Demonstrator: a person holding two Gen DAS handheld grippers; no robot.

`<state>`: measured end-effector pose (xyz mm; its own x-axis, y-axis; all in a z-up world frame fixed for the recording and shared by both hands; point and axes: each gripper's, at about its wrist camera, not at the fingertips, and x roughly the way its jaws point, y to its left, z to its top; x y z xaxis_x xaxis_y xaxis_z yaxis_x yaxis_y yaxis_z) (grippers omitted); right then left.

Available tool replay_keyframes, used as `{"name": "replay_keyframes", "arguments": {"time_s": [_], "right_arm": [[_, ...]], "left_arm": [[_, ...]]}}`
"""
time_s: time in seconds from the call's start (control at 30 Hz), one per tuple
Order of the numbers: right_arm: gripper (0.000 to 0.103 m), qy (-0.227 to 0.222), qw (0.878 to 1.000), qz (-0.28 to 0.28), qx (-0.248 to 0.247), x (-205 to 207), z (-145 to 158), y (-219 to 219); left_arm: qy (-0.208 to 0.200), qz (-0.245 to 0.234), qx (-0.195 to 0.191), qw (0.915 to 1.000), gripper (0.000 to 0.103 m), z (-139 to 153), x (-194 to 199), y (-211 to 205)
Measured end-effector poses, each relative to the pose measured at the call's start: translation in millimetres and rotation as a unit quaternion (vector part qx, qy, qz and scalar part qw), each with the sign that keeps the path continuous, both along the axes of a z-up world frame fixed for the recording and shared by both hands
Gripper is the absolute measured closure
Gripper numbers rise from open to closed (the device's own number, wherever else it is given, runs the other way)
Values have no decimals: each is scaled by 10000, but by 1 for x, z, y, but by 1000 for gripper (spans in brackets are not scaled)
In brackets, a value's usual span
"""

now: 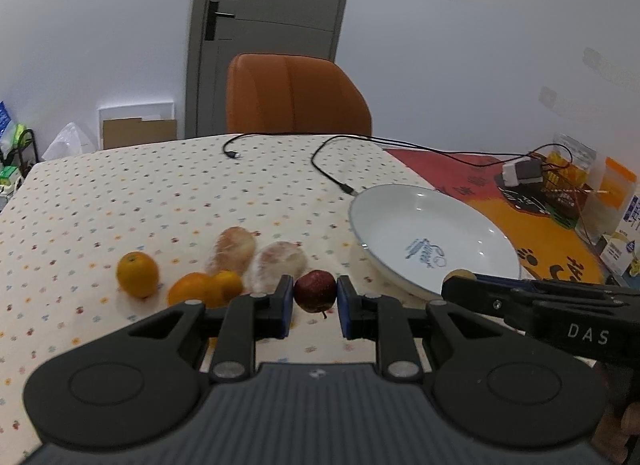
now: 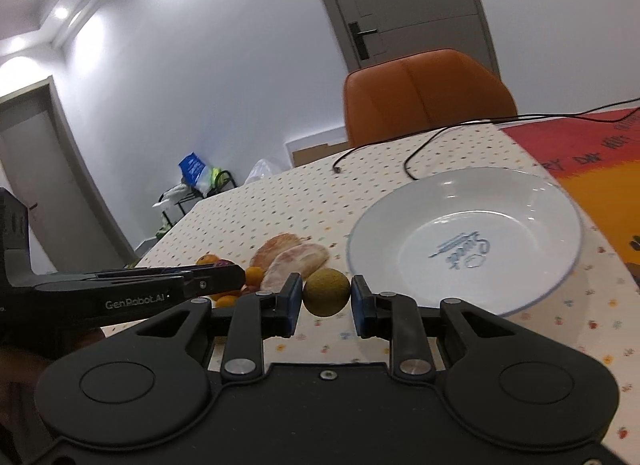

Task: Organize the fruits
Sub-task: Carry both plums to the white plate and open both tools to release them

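Between my left gripper (image 1: 313, 300) pads sits a dark red apple (image 1: 315, 290), touching or nearly touching both, though I cannot tell whether they clamp it. My right gripper (image 2: 326, 299) pads bracket a yellow-green round fruit (image 2: 326, 291); whether they squeeze it I cannot tell either. Right of both finger pairs lies the white plate (image 2: 400, 221), holding no fruit, only its blue printed mark. Left of my left fingers, on the dotted tablecloth (image 1: 120, 193), sit three oranges (image 1: 137, 274) and, just beyond them, two peeled pomelo segments (image 1: 278, 265).
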<state>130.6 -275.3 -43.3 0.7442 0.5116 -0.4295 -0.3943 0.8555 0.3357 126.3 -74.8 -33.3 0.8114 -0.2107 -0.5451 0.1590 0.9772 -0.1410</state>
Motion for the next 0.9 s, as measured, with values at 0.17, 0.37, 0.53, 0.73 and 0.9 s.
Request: {"name": "replay_keyframes", "arguments": {"time_s": [0.17, 0.37, 0.53, 0.73, 0.9], "right_arm": [[78, 5, 9999, -145, 84, 1, -5, -16], [78, -24, 9994, -297, 146, 7, -7, -32], [78, -17, 9989, -438, 164, 11, -11, -45], [78, 30, 9980, -602, 184, 15, -17, -56], [72, 18, 9972, -720, 216, 14, -21, -62]], "left_arm": [[-13, -109, 135, 9998, 81, 1, 6, -17], [-27, -259, 204, 9995, 81, 1, 14, -37], [-14, -391, 227, 9990, 81, -2, 24, -52], [-69, -533, 264, 9982, 81, -1, 36, -69], [-37, -606, 282, 9978, 81, -4, 47, -80]]}}
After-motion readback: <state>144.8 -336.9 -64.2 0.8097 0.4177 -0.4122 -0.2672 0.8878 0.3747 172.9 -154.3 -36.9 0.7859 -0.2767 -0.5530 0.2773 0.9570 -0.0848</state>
